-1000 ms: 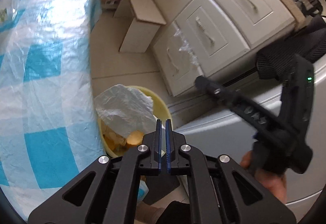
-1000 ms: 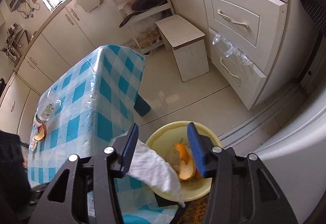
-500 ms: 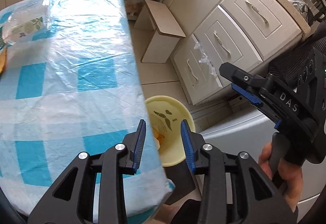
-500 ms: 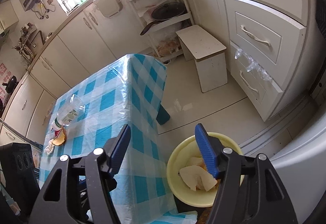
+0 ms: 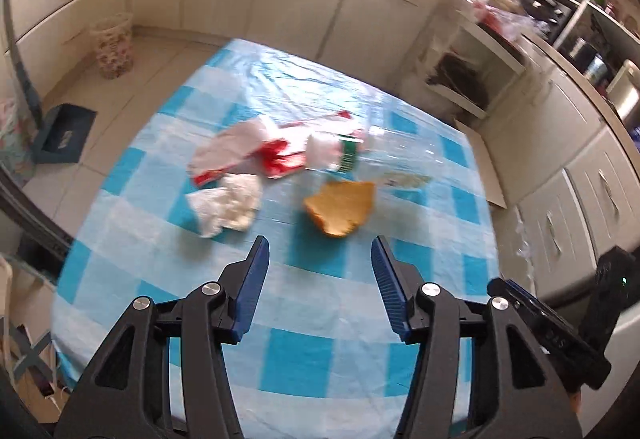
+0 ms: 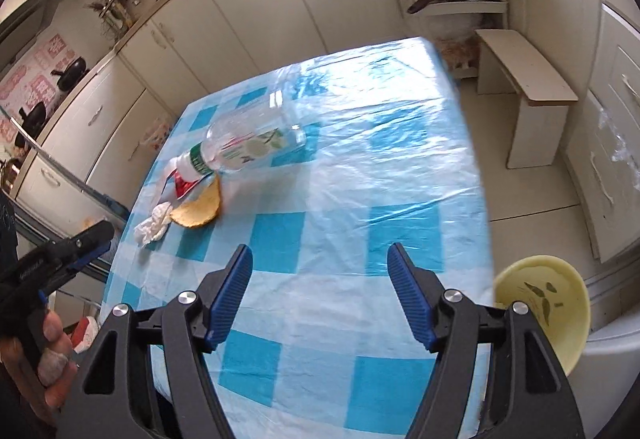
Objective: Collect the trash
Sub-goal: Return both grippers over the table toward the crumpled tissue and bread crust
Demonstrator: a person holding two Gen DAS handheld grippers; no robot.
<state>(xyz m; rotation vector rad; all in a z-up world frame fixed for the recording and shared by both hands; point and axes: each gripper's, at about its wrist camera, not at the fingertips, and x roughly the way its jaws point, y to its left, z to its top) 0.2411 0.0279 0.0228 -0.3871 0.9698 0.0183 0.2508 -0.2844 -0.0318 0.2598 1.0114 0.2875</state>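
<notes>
So there's plenty left to collect. Sitting in a cluster on the blue-and-white checked plastic-covered surface (image 5: 320, 343): a crumpled white paper tissue (image 5: 228, 204), an orange curved piece of peel (image 5: 340, 208), a red-and-white torn wrapper (image 5: 248, 151) and a clear plastic bottle with a green cap ring (image 6: 248, 147) lying on its side. The pale yellow round plastic bin (image 6: 548, 303) sits on the floor by the surface's edge; I can only see a few dark specks on its inner wall, the bottom's hidden. Left hand-held gripper (image 5: 318, 267) and right hand-held gripper (image 6: 320, 279) are both spread wide, holding nothing.
</notes>
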